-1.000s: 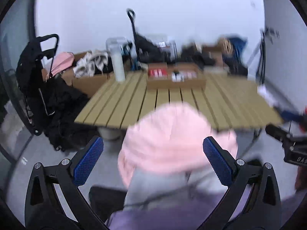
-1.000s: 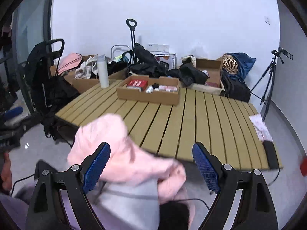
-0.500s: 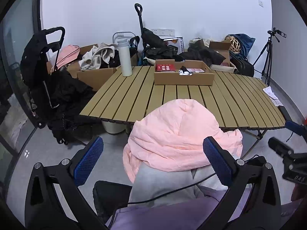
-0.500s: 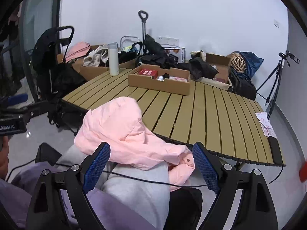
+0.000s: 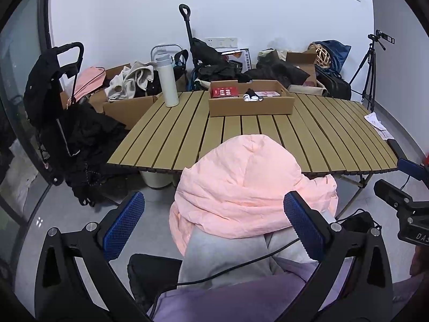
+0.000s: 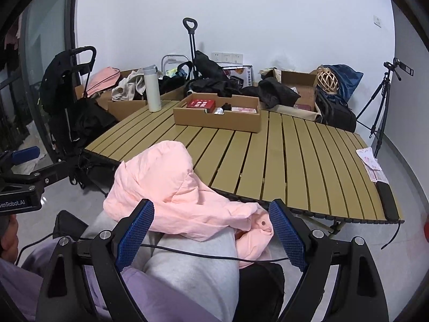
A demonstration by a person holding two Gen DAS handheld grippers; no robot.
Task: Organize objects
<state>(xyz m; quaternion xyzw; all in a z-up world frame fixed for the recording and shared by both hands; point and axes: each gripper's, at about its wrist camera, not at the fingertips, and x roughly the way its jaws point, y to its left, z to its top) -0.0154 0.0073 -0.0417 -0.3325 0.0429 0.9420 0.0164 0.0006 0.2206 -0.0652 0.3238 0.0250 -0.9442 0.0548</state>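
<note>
The pink padded jacket (image 5: 249,185) lies bunched over the seated person's grey-trousered knees (image 6: 198,263), just short of the near edge of the slatted worktop (image 5: 308,128), not on it and in neither claw. A second ago both views were swinging and smeared, and the jacket sat lower and looser in the frame; half a second ago the views had steadied, and now they are sharp and almost the same, so the swing has ended and the jacket has settled on the lap. For the task that reads as a pause with the garment at rest; whether it is about to be picked up or has just been let down there, the pictures do not settle. The left claw (image 5: 214,225) hangs spread wide above the jacket with nothing between its blue pads, and the right claw (image 6: 211,234) is likewise spread and empty, its pads either side of the jacket's lower folds. On the far part of the worktop stands a shallow cardboard tray (image 5: 250,106) holding a red box (image 5: 224,91) with pale lettering too small to read, and a white flask (image 5: 168,83) stands to its left. Readable writing is scant: the other handset shows "enRobot.AI" (image 6: 12,203) at the right view's left edge and "DAS" (image 5: 421,236) at the left view's right edge.
</note>
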